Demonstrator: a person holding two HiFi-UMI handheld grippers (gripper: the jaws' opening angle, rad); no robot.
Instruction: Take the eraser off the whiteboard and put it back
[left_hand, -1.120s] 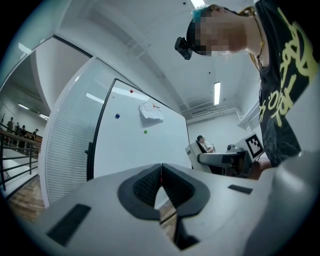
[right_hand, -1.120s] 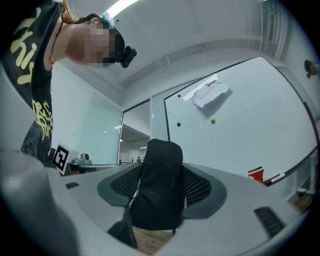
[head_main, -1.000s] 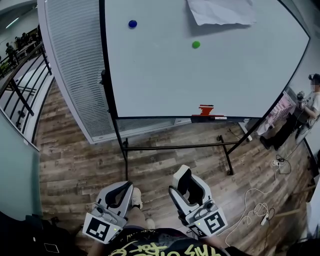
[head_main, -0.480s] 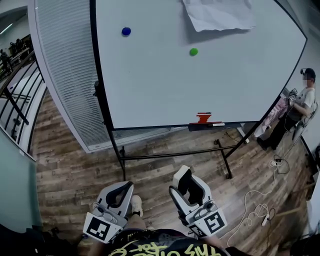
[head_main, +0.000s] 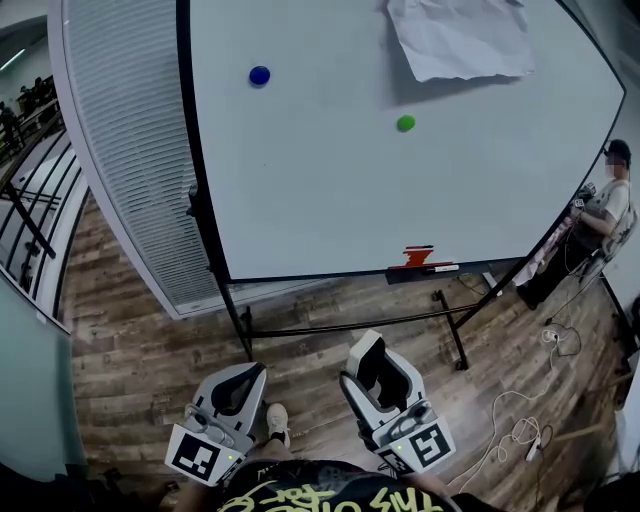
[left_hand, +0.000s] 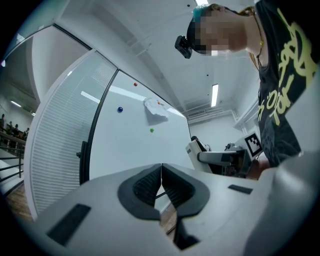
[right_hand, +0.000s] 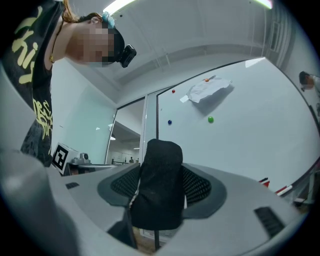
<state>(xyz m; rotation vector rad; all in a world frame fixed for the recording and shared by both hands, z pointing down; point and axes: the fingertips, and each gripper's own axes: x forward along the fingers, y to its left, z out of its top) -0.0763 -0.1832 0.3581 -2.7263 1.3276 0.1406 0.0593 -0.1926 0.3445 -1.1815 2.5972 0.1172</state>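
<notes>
The whiteboard (head_main: 330, 190) stands on a black wheeled frame ahead of me. My right gripper (head_main: 368, 366) is held low in front of my body, shut on a black felt eraser (right_hand: 159, 182) that stands upright between its pads. In the head view the eraser (head_main: 380, 376) shows as a dark block between the white jaws. My left gripper (head_main: 248, 380) hangs beside it at the same height. In the left gripper view the left gripper (left_hand: 161, 175) has its pads pressed together with nothing between them. Both grippers are well short of the board.
The board carries a blue magnet (head_main: 260, 75), a green magnet (head_main: 405, 123) and a crumpled paper (head_main: 460, 38). Its tray holds a red object (head_main: 418, 257) and a marker (head_main: 442, 268). A person (head_main: 608, 200) sits far right, cables (head_main: 520, 425) trail over the wooden floor, and a slatted panel (head_main: 130, 150) stands left.
The whiteboard has shifted slightly lower and to the right in the head view. Both grippers stay where they were, with the eraser still held in the right one.
</notes>
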